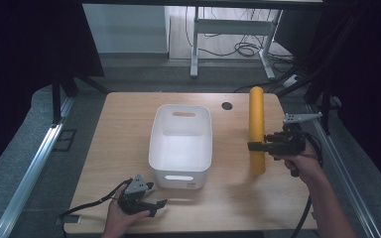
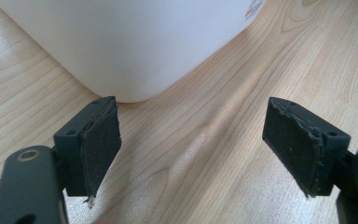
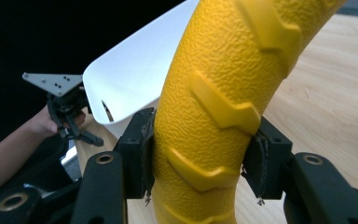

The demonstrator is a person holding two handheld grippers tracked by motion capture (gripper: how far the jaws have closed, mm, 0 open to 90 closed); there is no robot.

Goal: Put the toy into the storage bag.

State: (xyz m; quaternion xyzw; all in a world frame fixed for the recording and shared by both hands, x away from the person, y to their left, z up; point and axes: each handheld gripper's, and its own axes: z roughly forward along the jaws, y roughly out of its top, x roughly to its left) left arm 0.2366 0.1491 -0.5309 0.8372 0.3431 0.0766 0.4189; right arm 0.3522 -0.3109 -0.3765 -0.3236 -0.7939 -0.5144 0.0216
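High overhead, two close tool views

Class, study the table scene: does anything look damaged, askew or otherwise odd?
Only small wear: the rubber pads on the left gripper are frayed and ragged at their edges. Otherwise nothing stands out. The white bin sits upright on the table, and the yellow roller is clamped in the right gripper.

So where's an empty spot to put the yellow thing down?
Inside the white bin. Bare table also lies left of the bin, and between it and the yellow roller in the right gripper. The near-left corner is crowded by the left gripper.
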